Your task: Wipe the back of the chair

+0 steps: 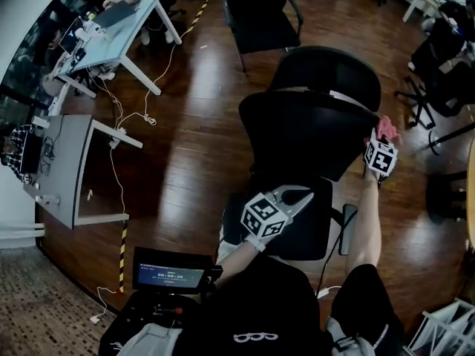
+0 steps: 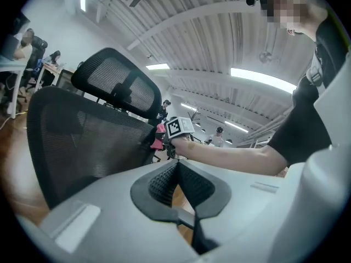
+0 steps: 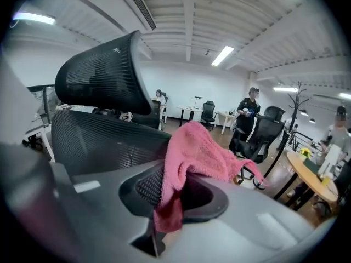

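While the black mesh office chair stands just ahead of the person, its backrest fills the middle of the head view, with the headrest at its 12 o'clock. The right gripper sits at the backrest's 3 o'clock edge, jaws clamped on a pink terry cloth that drapes over them close to the mesh; contact I cannot confirm. The left gripper hangs at the backrest's 7 o'clock, above the seat, jaws closed together on nothing. The wiping stroke seems about to start: next, I judge, the cloth needs pressing flat on the mesh and sweeping toward 9 o'clock.
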The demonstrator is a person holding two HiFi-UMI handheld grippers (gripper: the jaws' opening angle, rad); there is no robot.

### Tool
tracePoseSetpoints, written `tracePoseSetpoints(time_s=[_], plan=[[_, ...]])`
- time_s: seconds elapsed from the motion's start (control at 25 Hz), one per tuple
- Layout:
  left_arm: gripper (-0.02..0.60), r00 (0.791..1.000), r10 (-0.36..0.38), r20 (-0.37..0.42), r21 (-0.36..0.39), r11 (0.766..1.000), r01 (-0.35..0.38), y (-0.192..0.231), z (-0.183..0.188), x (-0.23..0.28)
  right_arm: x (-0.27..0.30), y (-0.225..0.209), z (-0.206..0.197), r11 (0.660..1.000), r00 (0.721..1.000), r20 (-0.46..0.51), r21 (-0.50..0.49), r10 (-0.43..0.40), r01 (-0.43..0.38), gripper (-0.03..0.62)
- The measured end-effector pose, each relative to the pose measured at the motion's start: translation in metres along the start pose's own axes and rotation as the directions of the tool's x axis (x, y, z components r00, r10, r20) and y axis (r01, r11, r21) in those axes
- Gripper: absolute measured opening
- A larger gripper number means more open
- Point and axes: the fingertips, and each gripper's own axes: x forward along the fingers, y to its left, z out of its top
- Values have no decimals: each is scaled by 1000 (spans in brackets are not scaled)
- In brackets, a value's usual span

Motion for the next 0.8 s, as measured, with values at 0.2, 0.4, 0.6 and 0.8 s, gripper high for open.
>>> tracePoseSetpoints(time_s=[0.2, 0.4, 0.6, 0.8], plan=[[-8, 999, 29, 17, 5, 1000, -29, 9, 12, -40, 3, 55, 15, 996, 997, 5, -35, 79, -79, 57], [-8, 998, 56, 40, 13, 998, -57, 15, 21, -64, 13, 110, 35, 987, 990, 3, -71, 143, -143, 57], [-8, 994, 88, 61, 12, 996, -89, 27, 25, -97, 15, 179, 50, 970, 977, 4, -121, 211, -209, 57], [-8, 990, 117, 80, 2, 993, -118, 41, 25, -132, 16, 247, 59, 953, 964, 5, -153, 266, -262, 57]])
